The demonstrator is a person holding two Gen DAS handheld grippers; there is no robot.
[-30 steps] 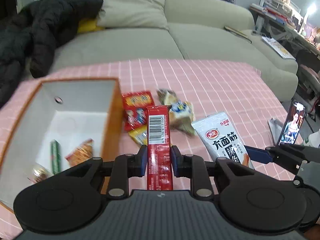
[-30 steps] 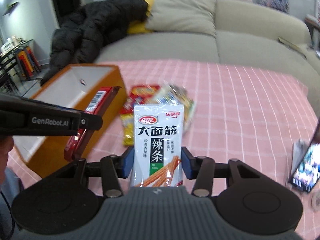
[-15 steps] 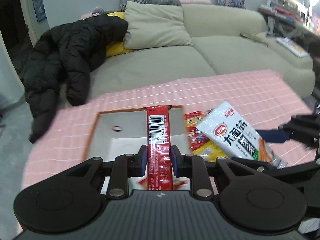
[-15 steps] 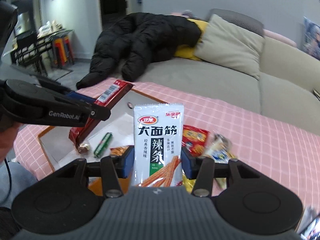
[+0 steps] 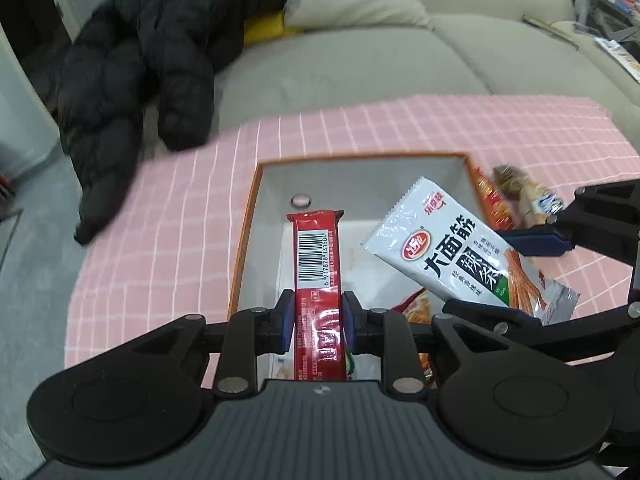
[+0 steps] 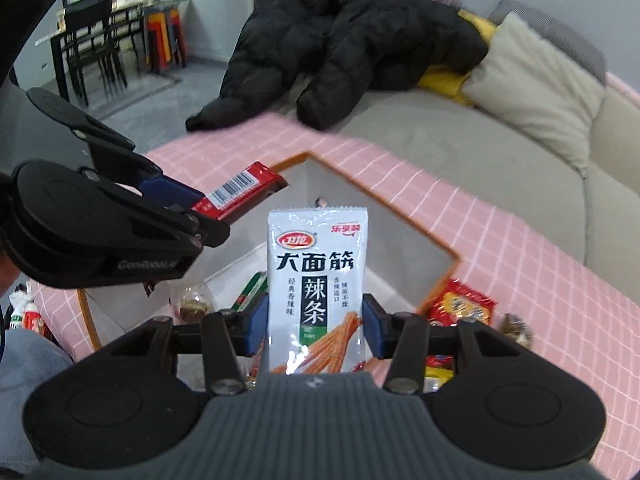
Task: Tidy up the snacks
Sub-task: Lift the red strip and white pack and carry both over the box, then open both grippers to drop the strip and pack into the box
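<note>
The left gripper [image 5: 316,322] is clamped on a red snack bar [image 5: 317,264]. Its blue pads press both long edges of the wrapper near the lower end. The bar projects straight ahead of the fingers, barcode side facing the camera. Beyond and below the fingertips lies the orange box [image 5: 244,240], white inside, with a small round hole in its far wall. The bar's free end hangs over the box interior.

The right gripper [image 6: 316,322] is clamped on a white spicy-strip packet [image 6: 317,280]. The pads bear on both side edges near the packet's lower half. The packet stands upright between the fingers, printed face toward the camera. In the left wrist view, this gripper enters from the right, and the packet [image 5: 452,256] tilts over the near right part of the box, just beside the red bar.

In the right wrist view, the left gripper [image 6: 240,204] sits to the upper left of the packet, with the red bar [image 6: 240,192] pointing toward the box opening [image 6: 384,208].

Inside the box, below the right gripper's fingers, lie a green stick pack [image 6: 252,292] and a round clear-wrapped sweet [image 6: 190,304]. Outside the box, to the right of the fingers, a red-and-yellow snack packet [image 6: 460,306] rests on the pink checked tablecloth [image 6: 560,280], touching the box's outer wall. A brownish wrapped snack [image 6: 518,328] lies just beyond it.

Ahead of both tools stands a beige sofa [image 5: 360,60] with a black puffer jacket [image 5: 152,60] draped on it.
</note>
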